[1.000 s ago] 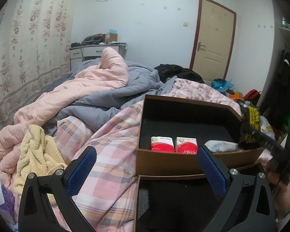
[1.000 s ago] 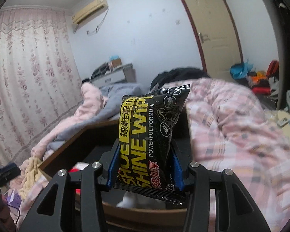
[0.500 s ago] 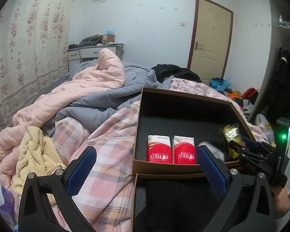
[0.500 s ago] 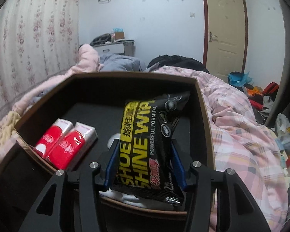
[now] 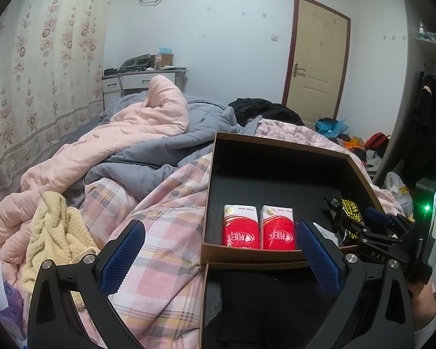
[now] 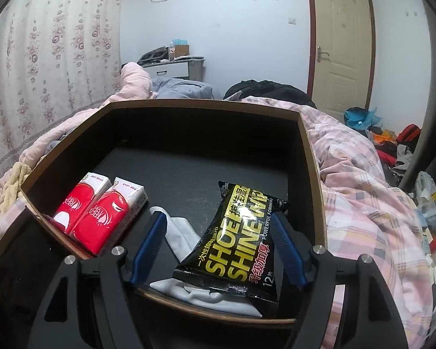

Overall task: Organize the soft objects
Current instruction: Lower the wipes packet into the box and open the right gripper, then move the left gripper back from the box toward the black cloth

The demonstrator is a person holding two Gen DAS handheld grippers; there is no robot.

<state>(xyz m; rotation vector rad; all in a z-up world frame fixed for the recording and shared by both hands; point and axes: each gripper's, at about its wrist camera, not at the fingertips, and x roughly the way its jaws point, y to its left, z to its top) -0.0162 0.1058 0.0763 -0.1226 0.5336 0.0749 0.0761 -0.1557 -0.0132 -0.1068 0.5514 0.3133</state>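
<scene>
A brown box with a black inside [image 5: 241,141] [image 6: 311,157] sits on the bed. Two red tissue packs [image 5: 257,229] [image 6: 97,218] lie side by side at its near left. A black shoe shine wipes pack [image 6: 238,238] [image 5: 348,215] lies in the box on a white cloth [image 6: 178,232]. My right gripper [image 6: 218,244] [image 5: 372,224] is open, its blue pads on either side of the pack, not pressing it. My left gripper [image 5: 221,250] is open and empty above the box's near edge.
A yellow towel [image 5: 55,232] lies on the plaid sheet [image 5: 165,218] left of the box. Pink and grey quilts [image 5: 136,133] are piled behind. A purple pack [image 5: 3,305] shows at the far left. Bags and clothes clutter the floor near the door [image 6: 392,142].
My right gripper lowered the wipes pack into the box and opened; the pack now lies on the white cloth. My left gripper stayed open and nearly still.
</scene>
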